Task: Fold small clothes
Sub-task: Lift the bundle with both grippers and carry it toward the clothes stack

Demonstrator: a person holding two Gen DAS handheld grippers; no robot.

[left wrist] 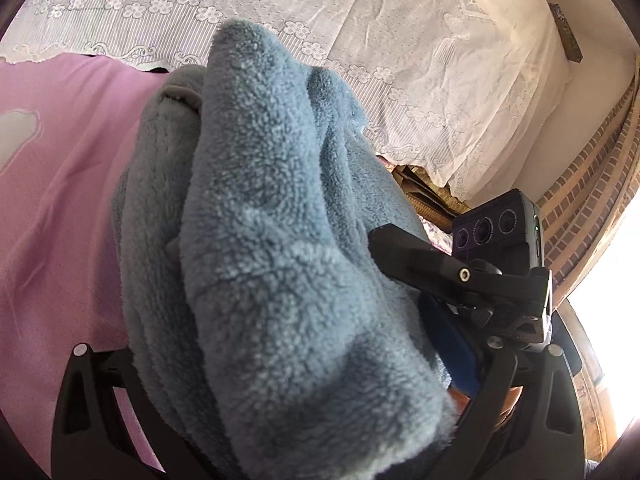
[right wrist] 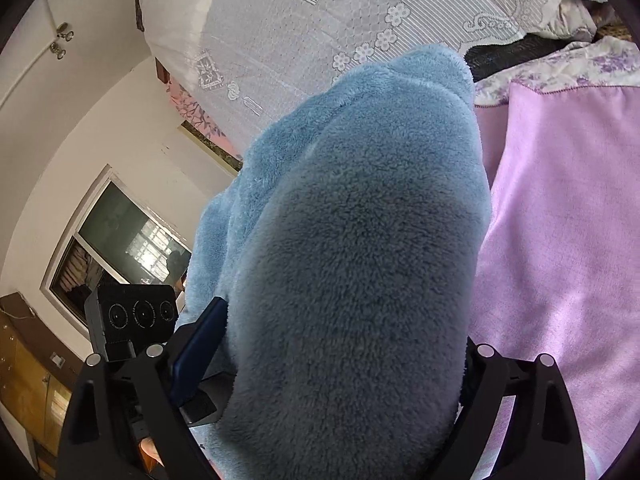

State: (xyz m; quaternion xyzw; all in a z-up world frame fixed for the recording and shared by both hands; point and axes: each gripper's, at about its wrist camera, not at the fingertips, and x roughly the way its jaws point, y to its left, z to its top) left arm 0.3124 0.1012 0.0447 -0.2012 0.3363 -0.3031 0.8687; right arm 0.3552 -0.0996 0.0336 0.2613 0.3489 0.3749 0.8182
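Note:
A thick blue fleece garment (left wrist: 272,220) is bunched up and held above the pink sheet (left wrist: 60,200). It fills the space between the fingers of my left gripper (left wrist: 288,380), which is shut on it. In the right wrist view the same fleece (right wrist: 360,260) bulges between the fingers of my right gripper (right wrist: 332,380), whose wide jaws press on it. Each gripper shows in the other's view: the right gripper (left wrist: 440,280) lies against the bundle's right side, and the left gripper (right wrist: 192,360) has its blue pad on the bundle's left side. All the fingertips are hidden by the fleece.
A white lace cover (left wrist: 360,40) spreads over the bed behind the pink sheet (right wrist: 560,220). Floral purple fabric (right wrist: 580,64) lies at the far right. A brick wall (left wrist: 580,184) and bright window stand to the right, and an interior window (right wrist: 120,248) to the left.

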